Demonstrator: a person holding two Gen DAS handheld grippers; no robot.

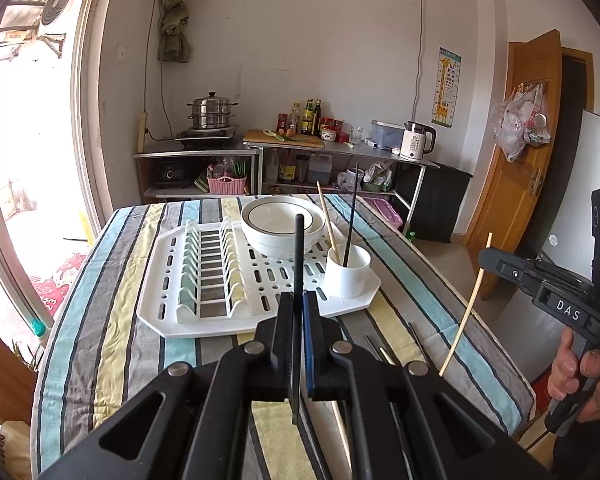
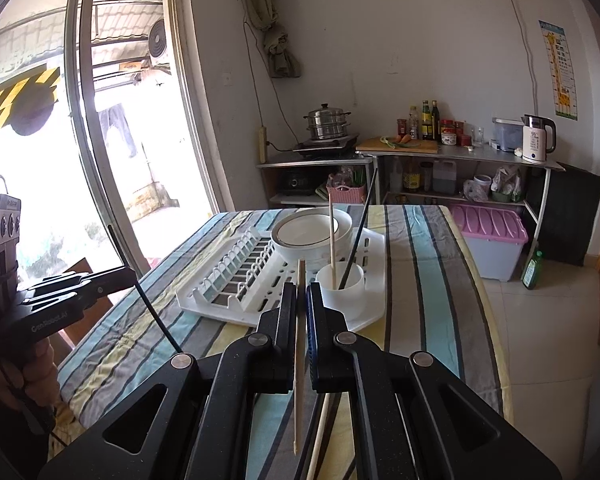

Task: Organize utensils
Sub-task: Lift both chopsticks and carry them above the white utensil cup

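Note:
My left gripper is shut on a black chopstick held upright above the striped table; it also shows in the right wrist view. My right gripper is shut on a light wooden chopstick, which also shows in the left wrist view. A white cup on the white drying rack holds one wooden chopstick and one black chopstick. Several loose chopsticks lie on the cloth near my left gripper.
Two stacked white bowls sit at the back of the rack. The rack's plate slots stand on its left. The table's right edge drops to the floor. A pink-lidded bin stands beyond the table.

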